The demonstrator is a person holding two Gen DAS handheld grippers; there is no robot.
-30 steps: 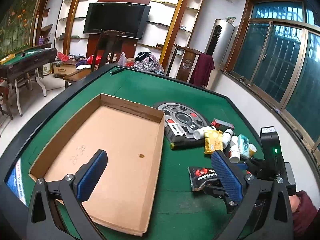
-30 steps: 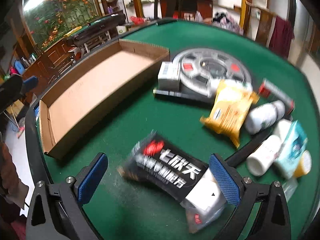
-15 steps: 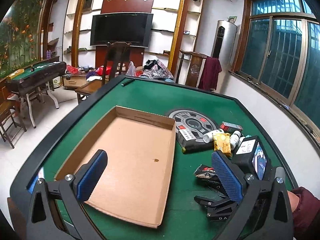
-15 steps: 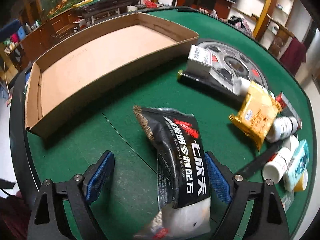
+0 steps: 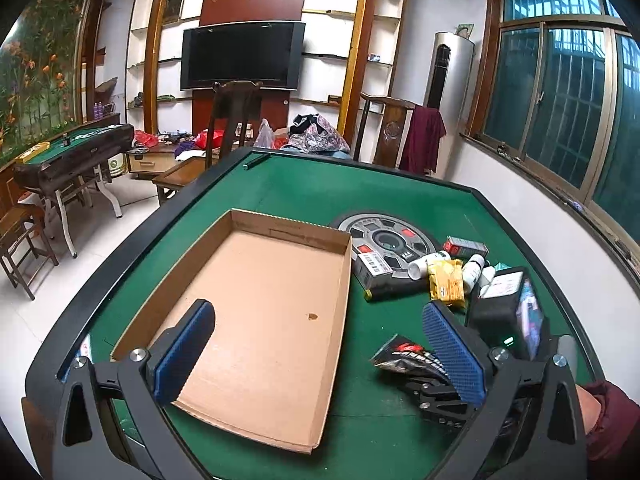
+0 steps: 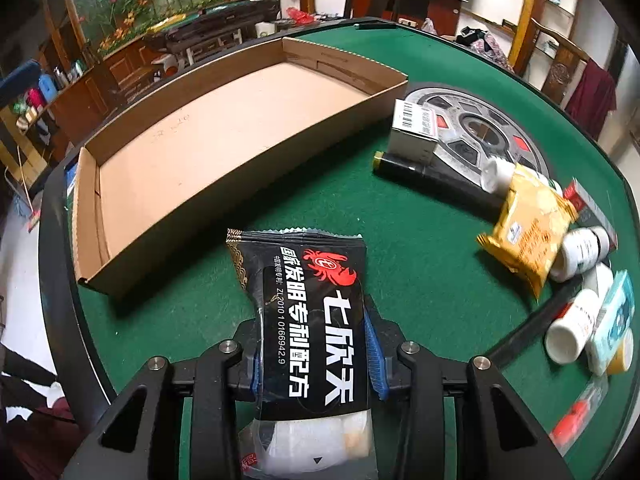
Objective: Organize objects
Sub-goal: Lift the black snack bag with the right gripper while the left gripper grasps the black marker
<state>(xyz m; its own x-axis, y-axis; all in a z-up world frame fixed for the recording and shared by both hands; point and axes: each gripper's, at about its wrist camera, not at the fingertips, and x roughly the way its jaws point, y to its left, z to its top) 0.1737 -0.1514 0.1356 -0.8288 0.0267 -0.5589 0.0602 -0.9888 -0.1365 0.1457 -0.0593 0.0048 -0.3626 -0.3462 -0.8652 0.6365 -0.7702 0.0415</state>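
A green felt table is carrying everything. On it a shallow cardboard tray is lying ahead and to the left of the right tongs, and directly beneath the left tongs, whose blue pads are standing wide apart with nothing between them. A round grey dial is sitting ahead of the right tongs, with a white box resting on its near edge. To the right of the right tongs, a yellow packet is lying against white bottles. The right tongs are pinching a black snack packet narrowly between their pads, holding it just short of the tray's near wall.
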